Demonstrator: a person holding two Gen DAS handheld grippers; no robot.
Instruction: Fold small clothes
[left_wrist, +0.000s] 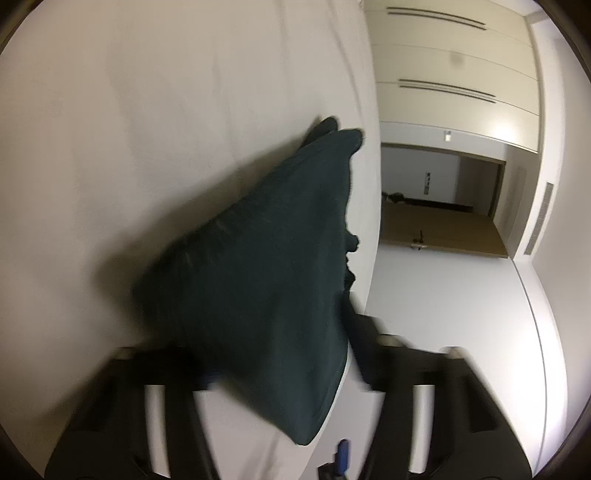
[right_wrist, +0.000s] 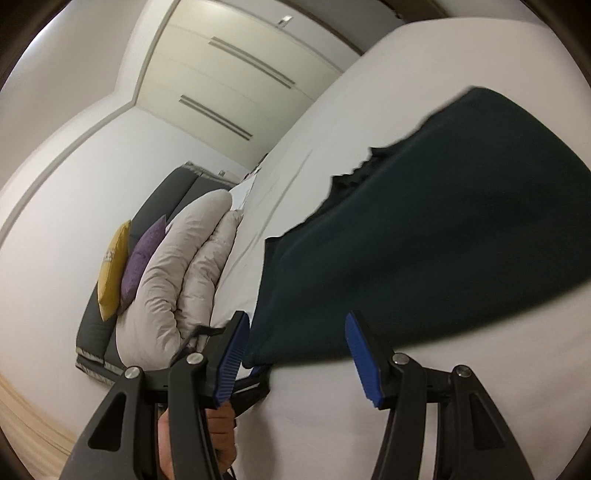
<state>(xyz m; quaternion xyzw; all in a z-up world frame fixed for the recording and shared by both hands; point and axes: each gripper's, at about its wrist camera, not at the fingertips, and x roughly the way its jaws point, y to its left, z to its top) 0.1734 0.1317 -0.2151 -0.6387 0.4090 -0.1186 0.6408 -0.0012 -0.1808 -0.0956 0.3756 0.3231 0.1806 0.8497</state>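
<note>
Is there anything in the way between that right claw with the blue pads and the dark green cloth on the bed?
Nothing visible. The right claw stands open with the dark green cloth directly ahead on the white bed. The rolled duvet and cushions sit off to the side, clear of the path.

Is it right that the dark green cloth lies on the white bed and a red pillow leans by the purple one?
Not quite. The pillow beside the purple pillow is yellow, not red, as the right wrist view shows. The dark green cloth does lie on the white bed.
</note>
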